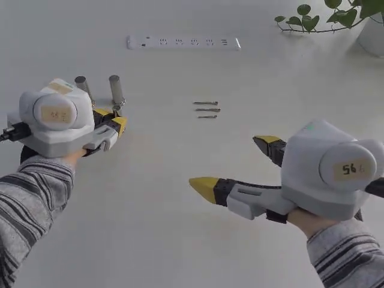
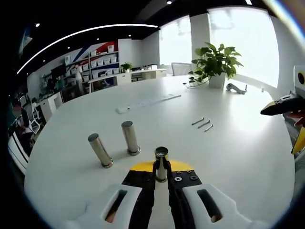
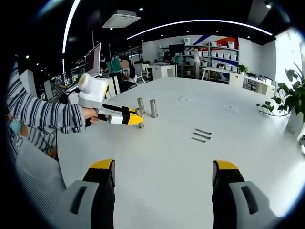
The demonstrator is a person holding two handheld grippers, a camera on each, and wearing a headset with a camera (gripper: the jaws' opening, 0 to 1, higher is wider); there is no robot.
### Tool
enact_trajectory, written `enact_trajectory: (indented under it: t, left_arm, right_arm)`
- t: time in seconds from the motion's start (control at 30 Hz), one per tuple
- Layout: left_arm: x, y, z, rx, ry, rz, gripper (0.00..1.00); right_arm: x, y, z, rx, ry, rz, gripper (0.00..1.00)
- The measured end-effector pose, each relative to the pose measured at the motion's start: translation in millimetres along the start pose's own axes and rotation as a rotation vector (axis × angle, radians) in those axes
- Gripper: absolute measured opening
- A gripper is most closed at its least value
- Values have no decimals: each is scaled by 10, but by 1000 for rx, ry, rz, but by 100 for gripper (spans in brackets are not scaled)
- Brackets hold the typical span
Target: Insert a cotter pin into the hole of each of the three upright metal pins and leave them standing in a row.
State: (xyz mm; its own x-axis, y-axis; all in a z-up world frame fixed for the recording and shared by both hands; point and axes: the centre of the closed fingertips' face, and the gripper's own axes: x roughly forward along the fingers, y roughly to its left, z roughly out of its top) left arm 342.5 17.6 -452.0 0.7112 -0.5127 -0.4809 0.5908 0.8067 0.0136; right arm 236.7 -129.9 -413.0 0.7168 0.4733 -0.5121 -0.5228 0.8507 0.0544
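We work in an open-plan office. We sit at a long white table (image 1: 180, 180) with a power strip (image 1: 183, 42) lying on it and a potted plant (image 2: 217, 64) at its far end. Behind it we see shelves (image 2: 102, 64) stacked with storage boxes, desks (image 2: 143, 74), a monitor (image 3: 93, 59) and an office chair (image 2: 180, 69). Large bright windows (image 2: 238, 43) line one wall, and light strips (image 3: 200, 23) and an air vent (image 3: 120, 20) hang in the dark ceiling.
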Motion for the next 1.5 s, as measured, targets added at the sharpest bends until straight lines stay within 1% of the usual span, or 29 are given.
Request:
enact_trajectory:
  t: [0.13,0.27,0.4,0.6,0.63,0.77,0.93,1.1,1.27,1.43,1.5]
  left_arm:
    - [-10,-158,-26,10,4,-25,5]
    - [-5,-343,-53,30,11,-67,5]
    - [2,-481,-33,26,4,-98,5]
    - [28,-597,-25,38,0,-125,5]
    - [36,-616,-37,40,6,-131,5]
    - [46,-651,-58,52,11,-144,5]
    - [70,-651,-76,49,13,-148,5]
    - [89,-652,-118,68,22,-154,5]
    - [99,-655,-127,74,17,-161,5]
    - [112,-659,-137,73,17,-167,6]
    - [119,-654,-150,92,23,-164,7]
  right_arm:
    - [-19,-3,-14,1,2,-1,82]
    - [-36,-6,-23,8,4,-1,81]
    - [-48,-3,-35,11,7,-1,81]
    - [-57,-6,-53,15,12,0,81]
    - [-56,-7,-56,16,12,1,80]
    - [-54,-12,-52,16,12,1,80]
    - [-55,-26,-46,25,9,-1,79]
    - [-61,-46,-69,31,15,-4,78]
    - [-68,-70,-83,53,14,-6,78]
    - [-64,-95,-82,58,15,-9,77]
    - [-63,-117,-82,60,15,-15,77]
